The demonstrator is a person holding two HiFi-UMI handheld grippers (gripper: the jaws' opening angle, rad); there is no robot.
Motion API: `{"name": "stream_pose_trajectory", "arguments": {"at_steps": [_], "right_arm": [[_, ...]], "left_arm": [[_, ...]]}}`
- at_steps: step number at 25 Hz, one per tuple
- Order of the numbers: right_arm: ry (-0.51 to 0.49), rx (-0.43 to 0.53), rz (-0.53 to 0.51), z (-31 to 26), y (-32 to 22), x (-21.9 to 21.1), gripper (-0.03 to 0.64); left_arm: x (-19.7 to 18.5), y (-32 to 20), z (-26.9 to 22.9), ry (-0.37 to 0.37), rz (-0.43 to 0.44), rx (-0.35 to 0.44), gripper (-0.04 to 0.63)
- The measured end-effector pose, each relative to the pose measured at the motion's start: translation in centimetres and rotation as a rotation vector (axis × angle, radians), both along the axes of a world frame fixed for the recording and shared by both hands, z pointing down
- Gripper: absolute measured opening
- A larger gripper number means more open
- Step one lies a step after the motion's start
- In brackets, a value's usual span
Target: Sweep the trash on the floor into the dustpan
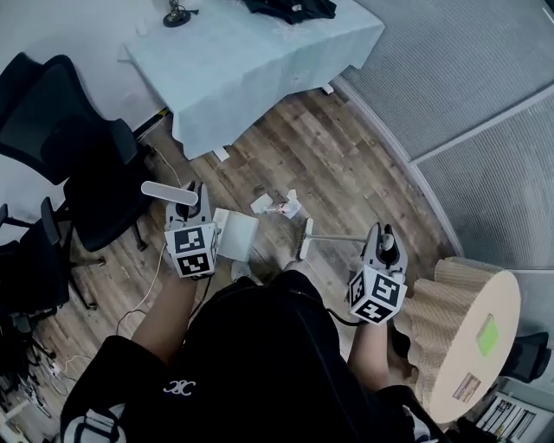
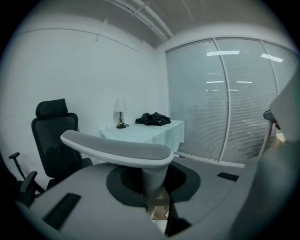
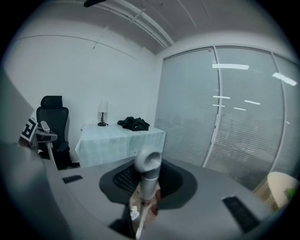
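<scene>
In the head view my left gripper is shut on the white handle of a dustpan, whose pan hangs low over the wood floor. My right gripper is shut on the thin handle of a small broom, its brush head just right of the dustpan. The trash, crumpled paper and a small wrapper, lies on the floor just beyond both. The left gripper view shows the dustpan handle rising from the shut jaws. The broom handle's end stands between the jaws in the right gripper view, with scraps of trash below.
A table under a pale cloth stands ahead, carrying dark clothes and a lamp. Black office chairs crowd the left. A round corrugated stand is at my right. A cable trails on the floor. Grey carpet borders the wood.
</scene>
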State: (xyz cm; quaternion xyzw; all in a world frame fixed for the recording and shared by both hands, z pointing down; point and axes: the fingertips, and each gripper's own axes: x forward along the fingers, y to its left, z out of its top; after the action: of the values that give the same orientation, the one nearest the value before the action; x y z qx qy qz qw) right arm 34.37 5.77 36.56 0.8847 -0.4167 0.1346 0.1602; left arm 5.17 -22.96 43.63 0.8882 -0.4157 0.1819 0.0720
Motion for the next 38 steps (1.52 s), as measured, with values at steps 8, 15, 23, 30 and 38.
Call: {"name": "stream_pose_trajectory", "arguments": {"at_steps": [8,15,23,30,38], "right_arm": [[0.013,-0.103,-0.147,4.6,-6.5,5.7,0.097],[0.014,-0.144,-0.245,7.3,-11.4,11.2,0.097],[0.044,-0.128,-0.368,8.8,-17.3,11.2,0.097],[-0.063,-0.099,-0.441,10.5,-22.4,6.2,0.095],[-0.145,-0.078,-0.571,12.0,-24.6,-0.5,0.095]], "left_arm": [[-1.7,-6.2,4.0,-0.002,-0.315,-0.020,0.058],[-3.0,-9.2,7.2,-0.008,-0.508,-0.020,0.058],[-2.6,-10.0,13.9,-0.036,-0.628,-0.070,0.058],[0.1,-10.6,15.0,-0.039,-0.567,-0.040,0.060],[1.2,-9.0,15.7,0.000,-0.473,-0.058,0.063]]}}
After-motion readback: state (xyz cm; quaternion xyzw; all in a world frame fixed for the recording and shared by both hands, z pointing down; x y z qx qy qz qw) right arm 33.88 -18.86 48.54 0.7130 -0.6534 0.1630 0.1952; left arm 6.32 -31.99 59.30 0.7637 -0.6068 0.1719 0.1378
